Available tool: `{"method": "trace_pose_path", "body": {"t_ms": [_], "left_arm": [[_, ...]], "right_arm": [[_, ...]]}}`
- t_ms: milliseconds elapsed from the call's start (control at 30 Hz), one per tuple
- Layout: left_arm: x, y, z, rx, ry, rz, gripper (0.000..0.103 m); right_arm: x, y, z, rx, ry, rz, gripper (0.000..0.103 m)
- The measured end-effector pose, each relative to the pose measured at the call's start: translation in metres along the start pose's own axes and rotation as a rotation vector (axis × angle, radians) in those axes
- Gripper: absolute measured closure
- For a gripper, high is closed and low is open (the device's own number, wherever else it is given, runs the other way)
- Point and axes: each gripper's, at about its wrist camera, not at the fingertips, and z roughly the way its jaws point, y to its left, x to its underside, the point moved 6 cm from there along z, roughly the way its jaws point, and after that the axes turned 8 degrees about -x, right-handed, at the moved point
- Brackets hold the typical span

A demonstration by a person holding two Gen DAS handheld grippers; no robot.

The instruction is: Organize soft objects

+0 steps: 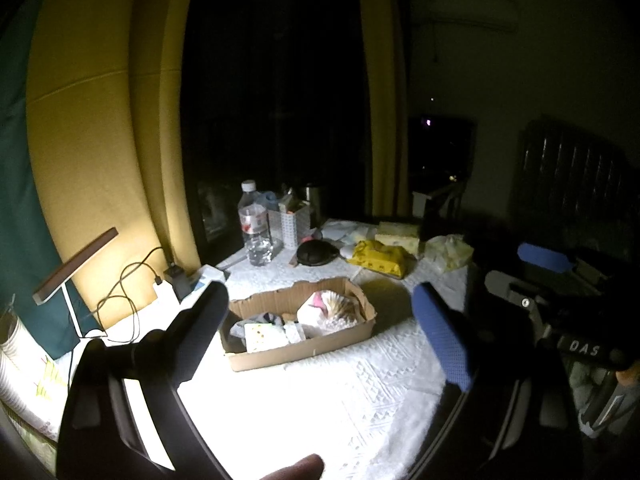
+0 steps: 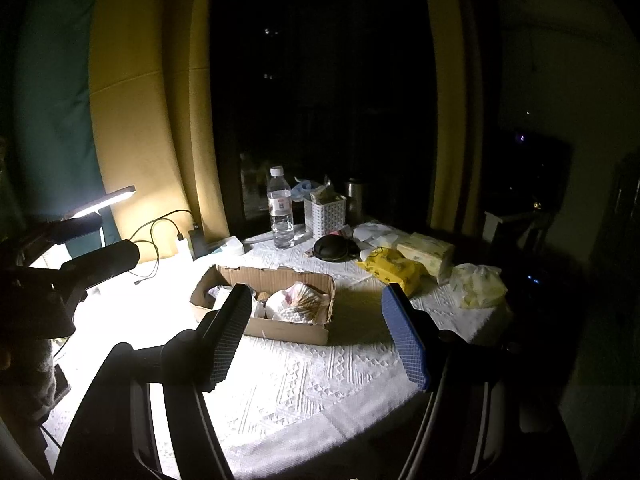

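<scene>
- A white table [image 2: 320, 392] carries a cardboard box [image 1: 304, 350] near its middle.
- Soft things [image 1: 328, 308] lie inside the box.
- The left gripper [image 1: 320, 320] and right gripper [image 2: 316, 320] hover above the table, jaws spread wide, both empty.

Cardboard box [image 2: 264, 304] sits mid-table [image 2: 320, 392], soft items [image 2: 298, 304] inside. Behind box: water bottle [image 2: 281, 212], basket [image 2: 325, 214] right of it, round pouch [image 2: 334, 249] nearer box. Right of box: wipes pack [image 2: 390, 266], tissue pack [image 2: 430, 256] behind that, crumpled bag [image 2: 478, 280] furthest right. Left of box: desk lamp [image 2: 106, 202], cables [image 2: 154, 236].
</scene>
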Motion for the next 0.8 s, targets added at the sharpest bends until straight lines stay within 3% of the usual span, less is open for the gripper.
{"method": "trace_pose_path", "body": {"t_ms": [800], "left_arm": [[-0.0019,0.0010,-0.0002,-0.011,0.002,0.000,0.009]], "right_arm": [[-0.0029,-0.0042,0.0051,0.007,0.003,0.007,0.032]]}}
